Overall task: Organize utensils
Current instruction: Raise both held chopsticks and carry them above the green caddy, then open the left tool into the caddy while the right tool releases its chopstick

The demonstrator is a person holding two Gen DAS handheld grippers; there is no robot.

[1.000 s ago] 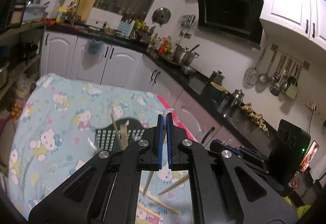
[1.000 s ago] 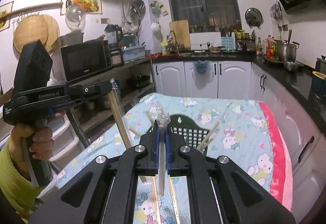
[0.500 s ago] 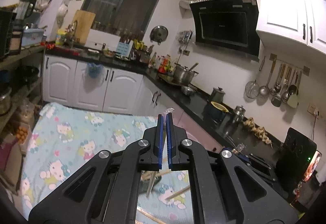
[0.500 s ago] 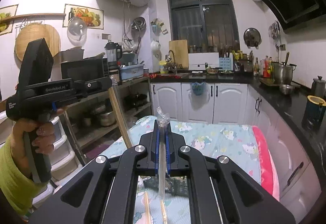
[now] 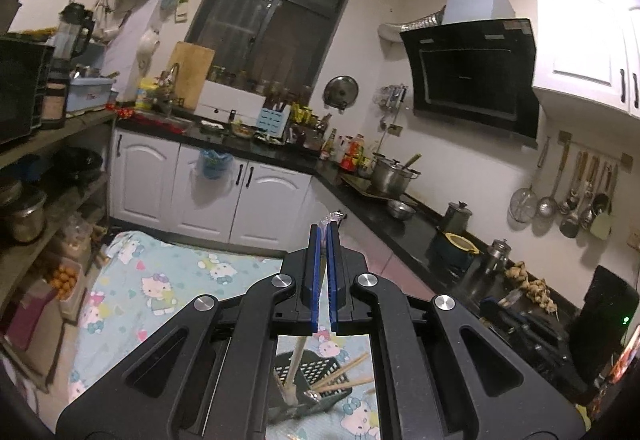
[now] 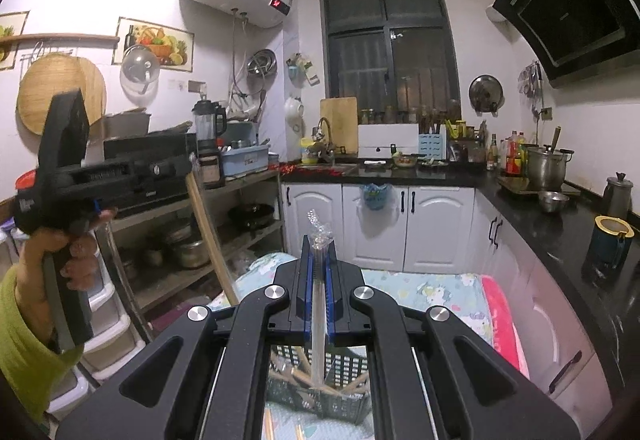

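The right gripper [image 6: 319, 240] is clamped on a clear-wrapped utensil [image 6: 318, 304] that runs between its blue pads, the crinkled wrap sticking out past the tips and the lower end hanging toward the dark slotted basket [image 6: 344, 372] on the table below. Wooden chopsticks [image 6: 304, 374] lie crossed inside that basket, partly hidden by the gripper's black frame.

The left gripper [image 5: 324, 228] has its pads together on a pale wooden-handled utensil [image 5: 295, 360] in clear wrap; a twist of plastic shows at the tips, and the handle slants down under the frame toward the same basket [image 5: 316, 364], where more chopsticks [image 5: 344, 366] poke out to the right. In the right wrist view this gripper appears at the left, blurred, gripped by a hand [image 6: 60, 256] in a yellow-green sleeve, with the wooden handle angling down from it.

Under the basket spreads a cartoon-print cloth [image 5: 160, 280] covering the table, with a pink edge on one side. Beyond it stand white cabinets [image 6: 384, 224] under a black counter [image 6: 560, 224] crowded with a steel pot [image 6: 546, 166], bottles and a kettle. A dark window [image 6: 390, 36] fills the far wall.
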